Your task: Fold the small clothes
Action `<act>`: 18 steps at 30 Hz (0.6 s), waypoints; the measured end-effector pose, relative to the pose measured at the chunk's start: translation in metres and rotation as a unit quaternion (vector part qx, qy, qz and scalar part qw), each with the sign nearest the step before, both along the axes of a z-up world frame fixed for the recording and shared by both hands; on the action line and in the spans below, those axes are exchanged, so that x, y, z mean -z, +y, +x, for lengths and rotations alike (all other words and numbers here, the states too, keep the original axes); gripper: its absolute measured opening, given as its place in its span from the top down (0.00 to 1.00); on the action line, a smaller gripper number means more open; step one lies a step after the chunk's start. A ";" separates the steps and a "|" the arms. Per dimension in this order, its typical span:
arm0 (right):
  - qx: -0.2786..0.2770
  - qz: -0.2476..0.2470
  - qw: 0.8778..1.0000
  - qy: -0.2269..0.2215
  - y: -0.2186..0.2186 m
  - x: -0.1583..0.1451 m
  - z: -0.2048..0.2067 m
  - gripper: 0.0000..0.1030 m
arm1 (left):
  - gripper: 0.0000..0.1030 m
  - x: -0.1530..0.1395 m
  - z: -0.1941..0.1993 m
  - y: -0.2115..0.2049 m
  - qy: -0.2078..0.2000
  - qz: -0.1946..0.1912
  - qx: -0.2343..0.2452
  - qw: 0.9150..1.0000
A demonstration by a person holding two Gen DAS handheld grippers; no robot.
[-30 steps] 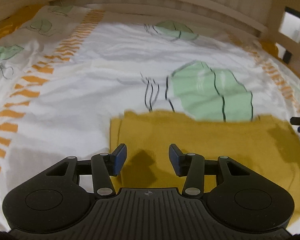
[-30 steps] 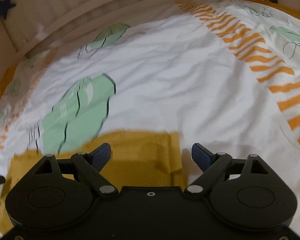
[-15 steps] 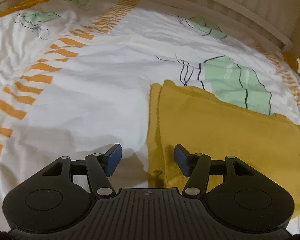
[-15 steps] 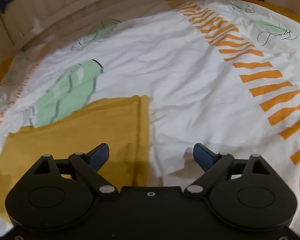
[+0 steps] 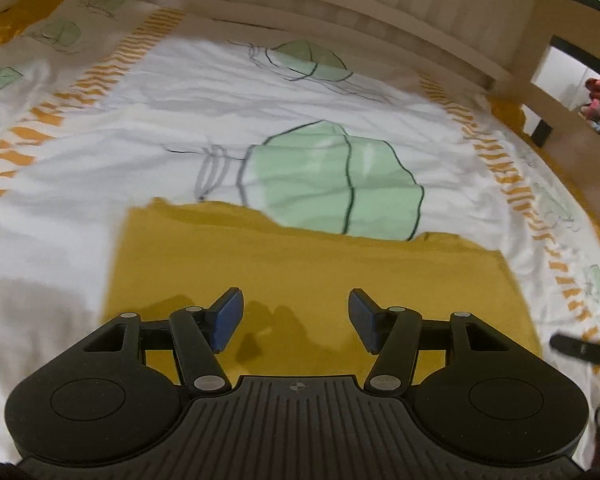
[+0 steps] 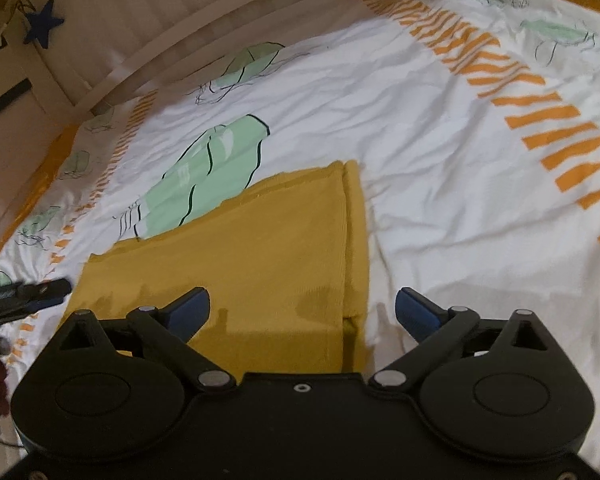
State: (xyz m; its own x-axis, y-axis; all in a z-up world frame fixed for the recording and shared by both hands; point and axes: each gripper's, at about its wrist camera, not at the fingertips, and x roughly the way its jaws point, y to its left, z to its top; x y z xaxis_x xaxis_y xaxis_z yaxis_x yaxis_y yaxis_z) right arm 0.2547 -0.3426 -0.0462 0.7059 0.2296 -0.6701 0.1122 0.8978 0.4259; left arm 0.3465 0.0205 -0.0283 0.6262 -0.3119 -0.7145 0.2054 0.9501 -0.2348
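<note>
While flat on sheet (image 5: 100, 152): one yellow garment (image 5: 300, 276); two grippers.

A bed (image 5: 100, 168) with a pale wooden slatted rail (image 5: 340, 4) along its far side carries everything. It is covered by a wrinkled white cotton sheet (image 6: 440, 184) printed with mint-green leaf shapes outlined in black and bands of short orange stripes. Directly on the sheet lies a mustard-yellow knitted garment (image 5: 308, 276), folded flat into a rough rectangle. In the left wrist view its far edge at 12 o'clock overlaps the foot of the largest green leaf (image 5: 332, 184). In the right wrist view a narrow under-layer shows along its 3 o'clock edge.
</note>
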 end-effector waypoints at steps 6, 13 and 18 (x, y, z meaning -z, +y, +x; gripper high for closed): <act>0.000 0.022 1.000 0.020 -0.004 0.009 -0.001 0.03 | 0.45 0.015 0.015 -0.045 0.015 0.032 0.007 0.999; 0.005 0.042 0.999 0.008 -0.008 0.002 -0.003 0.00 | 0.45 0.051 0.025 -0.069 0.045 0.092 0.009 0.995; 0.014 0.057 0.998 0.004 -0.014 0.000 -0.004 0.00 | 0.44 0.050 0.007 -0.069 0.029 0.105 0.007 0.994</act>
